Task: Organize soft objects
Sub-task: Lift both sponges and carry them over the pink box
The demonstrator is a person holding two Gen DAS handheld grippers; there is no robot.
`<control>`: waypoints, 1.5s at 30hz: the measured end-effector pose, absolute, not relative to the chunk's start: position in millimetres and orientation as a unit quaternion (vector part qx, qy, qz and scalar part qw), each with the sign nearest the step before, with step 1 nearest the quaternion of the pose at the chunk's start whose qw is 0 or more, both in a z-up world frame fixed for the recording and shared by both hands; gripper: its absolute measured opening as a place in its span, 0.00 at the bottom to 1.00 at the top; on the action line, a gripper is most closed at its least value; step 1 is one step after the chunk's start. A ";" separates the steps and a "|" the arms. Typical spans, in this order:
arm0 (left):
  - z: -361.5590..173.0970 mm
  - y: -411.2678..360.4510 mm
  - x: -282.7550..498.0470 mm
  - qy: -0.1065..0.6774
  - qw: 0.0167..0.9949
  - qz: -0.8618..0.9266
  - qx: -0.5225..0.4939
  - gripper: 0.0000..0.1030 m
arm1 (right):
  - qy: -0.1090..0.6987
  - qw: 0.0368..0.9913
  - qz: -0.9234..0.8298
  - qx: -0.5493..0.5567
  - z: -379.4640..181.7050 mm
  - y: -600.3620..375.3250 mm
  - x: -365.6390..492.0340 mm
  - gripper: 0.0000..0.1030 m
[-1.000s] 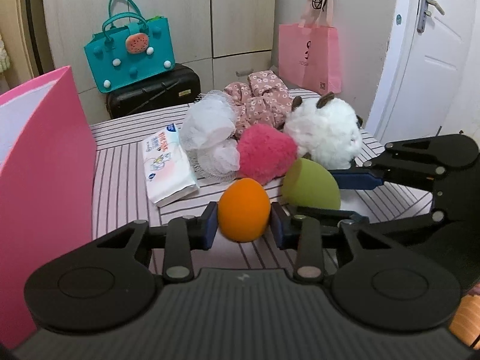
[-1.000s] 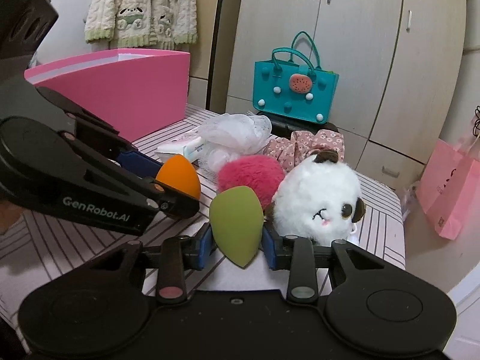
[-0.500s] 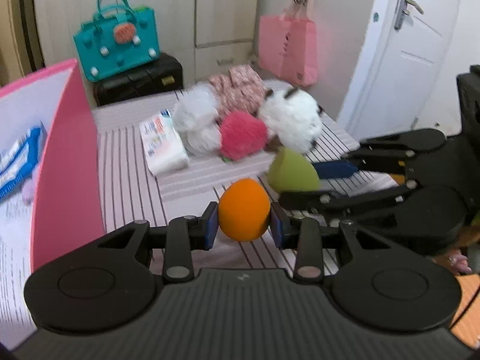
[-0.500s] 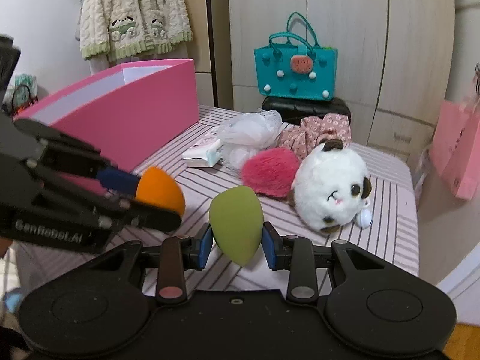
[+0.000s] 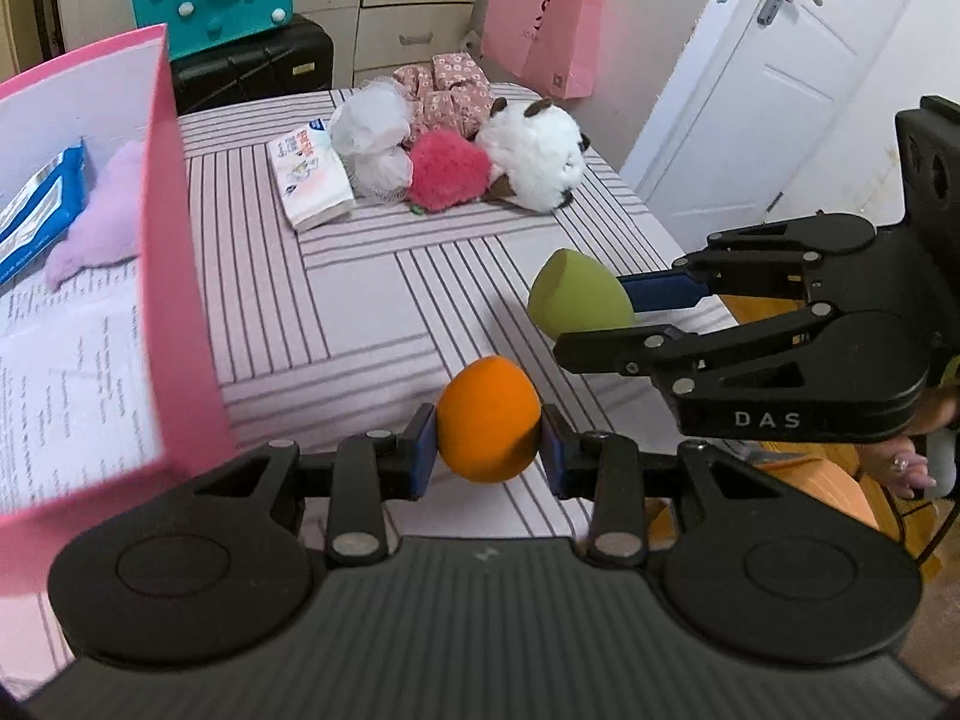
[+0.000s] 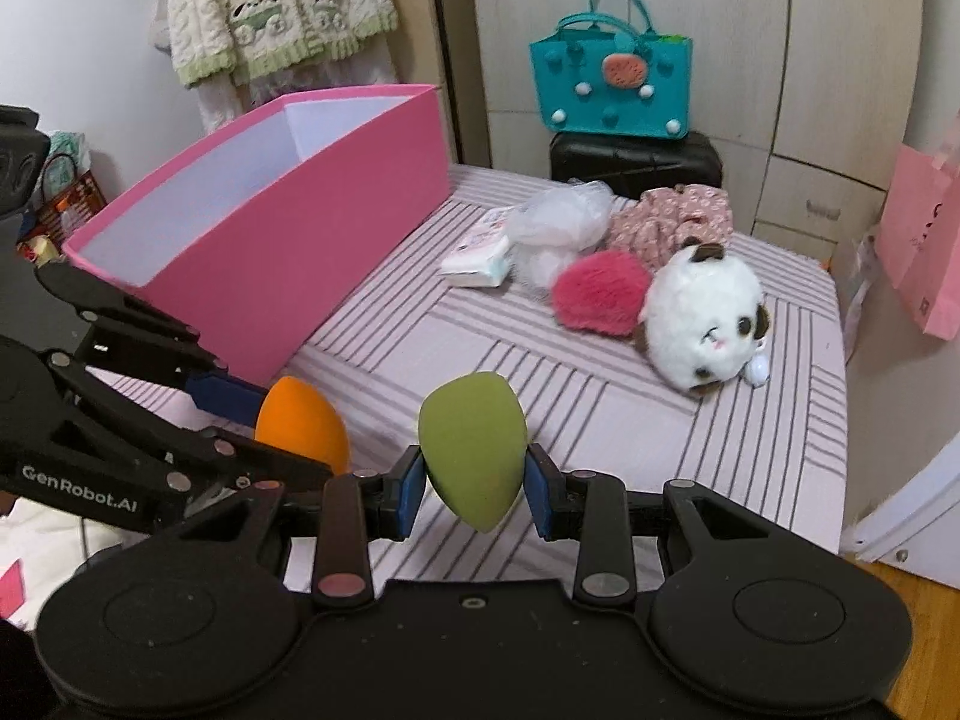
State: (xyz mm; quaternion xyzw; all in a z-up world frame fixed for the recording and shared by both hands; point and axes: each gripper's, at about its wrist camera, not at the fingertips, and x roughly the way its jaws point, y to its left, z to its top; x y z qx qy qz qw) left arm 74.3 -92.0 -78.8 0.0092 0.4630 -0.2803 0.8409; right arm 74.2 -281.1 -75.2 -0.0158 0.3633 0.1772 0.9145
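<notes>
My left gripper point(image 5: 487, 441) is shut on an orange sponge point(image 5: 487, 419), held above the striped table near its front edge; it also shows in the right wrist view point(image 6: 303, 423). My right gripper point(image 6: 474, 483) is shut on a green sponge point(image 6: 472, 447), seen in the left wrist view point(image 5: 576, 295) just right of the orange one. A pink box point(image 6: 288, 222) stands at the left, holding a lilac plush point(image 5: 105, 210) and a blue pack point(image 5: 36, 213). A white plush point(image 6: 705, 318), pink pompom point(image 6: 600, 294), mesh puffs point(image 6: 558, 222), floral cloth point(image 6: 678, 222) and tissue pack point(image 5: 309, 174) lie at the table's far end.
The striped table point(image 5: 360, 300) drops off at the right, by a white door point(image 5: 774, 78). A teal bag point(image 6: 612, 87) sits on a black case point(image 6: 636, 159) behind the table. A pink paper bag point(image 5: 543, 27) hangs at the back right.
Both grippers have lifted and pulled back from the pile with their sponges. The left wrist view now looks down into the pink box.
</notes>
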 end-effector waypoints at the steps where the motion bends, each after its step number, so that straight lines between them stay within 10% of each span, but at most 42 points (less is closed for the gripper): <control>1: -75.3 -89.5 71.6 0.463 0.841 -0.280 0.013 0.33 | 0.367 0.912 0.181 -0.017 -72.5 -279.0 71.3 0.39; 18: -8.8 -33.2 12.6 0.437 0.864 -0.244 0.045 0.33 | 0.407 0.872 0.273 -0.005 -22.0 -232.3 32.7 0.39; 45: -2.3 65.5 92.0 0.412 0.900 -0.140 0.000 0.34 | 0.246 0.902 0.339 -0.106 39.8 -142.0 109.6 0.39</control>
